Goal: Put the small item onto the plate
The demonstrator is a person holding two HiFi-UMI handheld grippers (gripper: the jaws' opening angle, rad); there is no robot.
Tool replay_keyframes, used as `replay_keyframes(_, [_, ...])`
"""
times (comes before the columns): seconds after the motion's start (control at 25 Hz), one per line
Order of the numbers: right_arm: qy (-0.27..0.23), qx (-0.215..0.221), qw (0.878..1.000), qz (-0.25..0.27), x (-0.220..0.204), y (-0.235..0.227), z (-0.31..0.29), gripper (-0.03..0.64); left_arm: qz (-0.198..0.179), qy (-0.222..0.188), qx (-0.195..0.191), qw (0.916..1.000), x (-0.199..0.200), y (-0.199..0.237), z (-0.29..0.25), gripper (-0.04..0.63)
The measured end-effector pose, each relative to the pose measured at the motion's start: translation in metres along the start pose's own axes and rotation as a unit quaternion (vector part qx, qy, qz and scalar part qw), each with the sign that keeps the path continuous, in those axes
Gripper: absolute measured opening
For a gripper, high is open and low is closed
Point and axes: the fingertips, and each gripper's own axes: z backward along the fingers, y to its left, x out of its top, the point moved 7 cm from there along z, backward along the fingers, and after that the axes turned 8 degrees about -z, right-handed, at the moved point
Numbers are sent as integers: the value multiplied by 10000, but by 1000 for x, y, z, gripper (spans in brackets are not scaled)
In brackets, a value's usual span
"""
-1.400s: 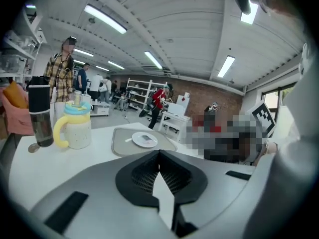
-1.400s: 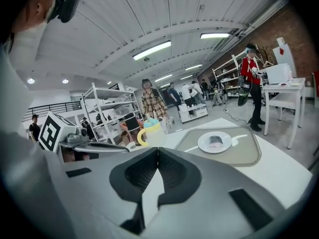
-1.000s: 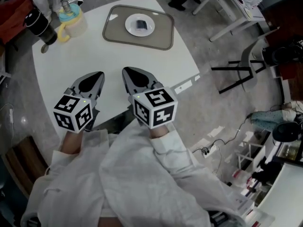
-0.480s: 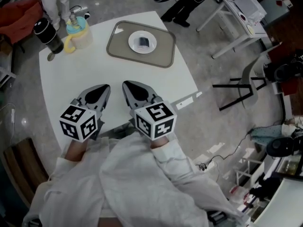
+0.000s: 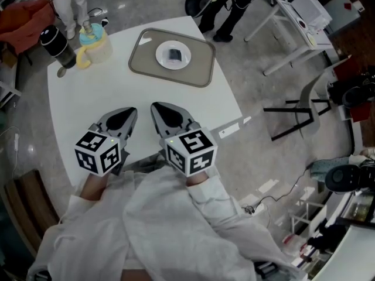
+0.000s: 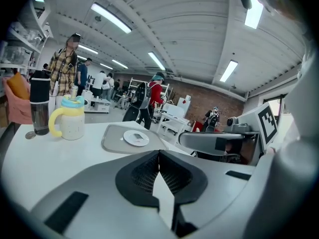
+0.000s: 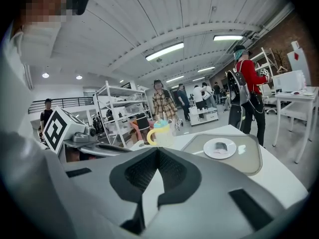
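— What is at the counter's (image 5: 88,95) far left?
— A dark flask (image 5: 55,44), with a yellow-handled cup (image 5: 95,42) just beside it.
— And nearer the person?
— The left gripper (image 5: 130,111) is over the near edge with its jaws together and nothing between them. The right gripper (image 5: 156,106) is close beside it, its jaws likewise pressed together and empty.
— Where is the item?
— To the right, at the far side, there is a grey tray (image 5: 143,69). A white plate (image 5: 162,57) sits on it, and the small dark item (image 5: 175,54) lies on that plate, well apart from both grippers.
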Motion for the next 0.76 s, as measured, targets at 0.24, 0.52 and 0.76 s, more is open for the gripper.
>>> replay_keyframes(0.24, [-19,101,9999,8,3,-6,3,15,252,16,-155,9996,-3,-6,-9,11])
replay_keyframes(0.52, [70,100,9999,77,1,-10,9,15,178,-38,-181,9997,1,-16,-11,11])
replay_keyframes(0.76, [112,166,9998,89,-2,-11,14,15,109,-52,-217,9997,0,-22,-12,11])
